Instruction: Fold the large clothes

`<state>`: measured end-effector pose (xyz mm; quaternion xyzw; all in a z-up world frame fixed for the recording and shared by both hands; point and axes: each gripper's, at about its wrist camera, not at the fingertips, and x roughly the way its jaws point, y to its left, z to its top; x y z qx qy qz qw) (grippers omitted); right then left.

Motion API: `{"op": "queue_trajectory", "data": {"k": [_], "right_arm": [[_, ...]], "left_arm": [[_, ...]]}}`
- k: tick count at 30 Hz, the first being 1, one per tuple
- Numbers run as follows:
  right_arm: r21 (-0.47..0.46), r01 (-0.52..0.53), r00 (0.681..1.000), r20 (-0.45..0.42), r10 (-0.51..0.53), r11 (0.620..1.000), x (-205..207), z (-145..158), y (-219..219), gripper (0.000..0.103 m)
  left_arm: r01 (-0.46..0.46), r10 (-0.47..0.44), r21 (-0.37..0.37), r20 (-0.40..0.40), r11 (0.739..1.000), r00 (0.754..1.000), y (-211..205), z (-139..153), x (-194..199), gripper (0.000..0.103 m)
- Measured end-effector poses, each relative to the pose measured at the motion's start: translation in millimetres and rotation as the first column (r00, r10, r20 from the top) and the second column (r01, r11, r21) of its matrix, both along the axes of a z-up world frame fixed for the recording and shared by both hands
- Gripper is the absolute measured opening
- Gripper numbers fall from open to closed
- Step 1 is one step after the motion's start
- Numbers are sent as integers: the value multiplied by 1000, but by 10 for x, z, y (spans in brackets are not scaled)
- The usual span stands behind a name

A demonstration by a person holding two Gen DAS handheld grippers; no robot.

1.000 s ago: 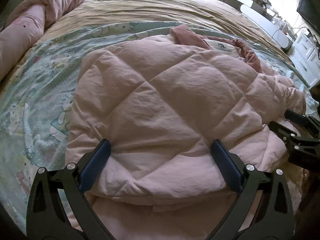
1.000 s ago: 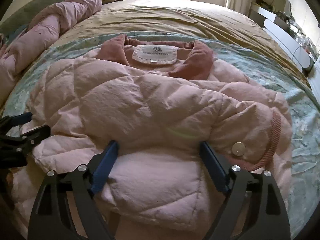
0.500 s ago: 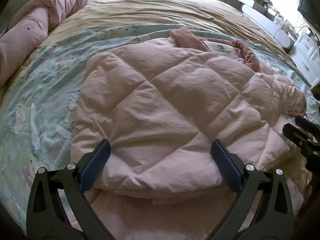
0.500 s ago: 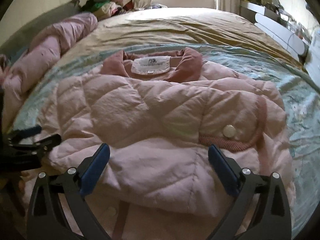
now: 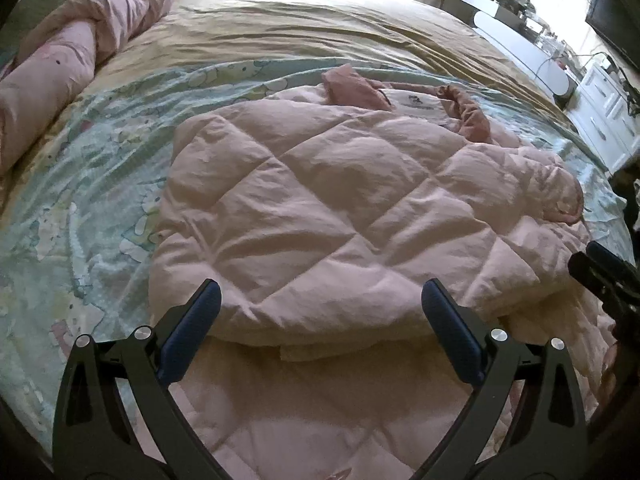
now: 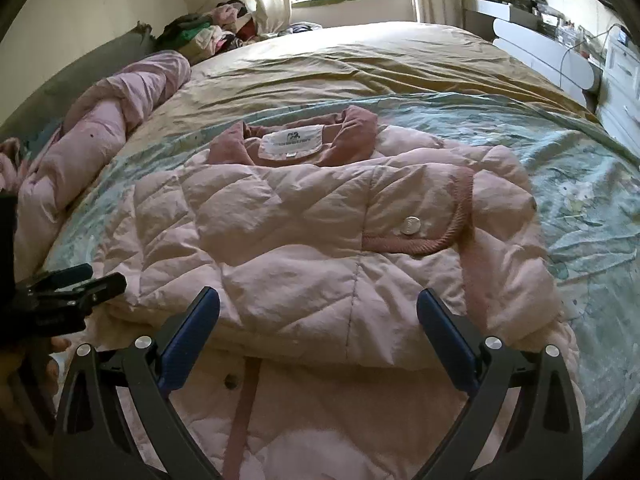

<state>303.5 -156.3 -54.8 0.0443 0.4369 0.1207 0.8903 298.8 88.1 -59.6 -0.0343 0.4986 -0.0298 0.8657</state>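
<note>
The pink quilted jacket [image 6: 320,248] hides its own lower layers under a fold; its near hem is cut off. Above it, left gripper [image 5: 320,300] and right gripper [image 6: 318,304] gape empty, the right's jaws just widened.

White neck label [image 6: 291,143] inside collar of pink quilted jacket [image 6: 320,248]: small dark logo above one printed line, both too blurred to read. Same label in left wrist view [image 5: 416,105]: dark mark only. Round metal snap [image 6: 411,225] on cuff: embossing illegible. No other text readable.
</note>
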Motion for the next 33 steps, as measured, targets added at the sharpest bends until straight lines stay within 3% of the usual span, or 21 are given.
{"op": "queue_trajectory", "data": {"k": [15, 33], "right_arm": [[18, 4, 998, 56, -5, 1000, -241, 339, -57, 98], [46, -11, 984, 177, 3, 999, -768, 896, -139, 99]], "left_arm": [[7, -7, 10, 33, 1000, 999, -117, 330, -264, 94], [29, -28, -1, 155, 1000, 988, -268, 877, -728, 94]]}}
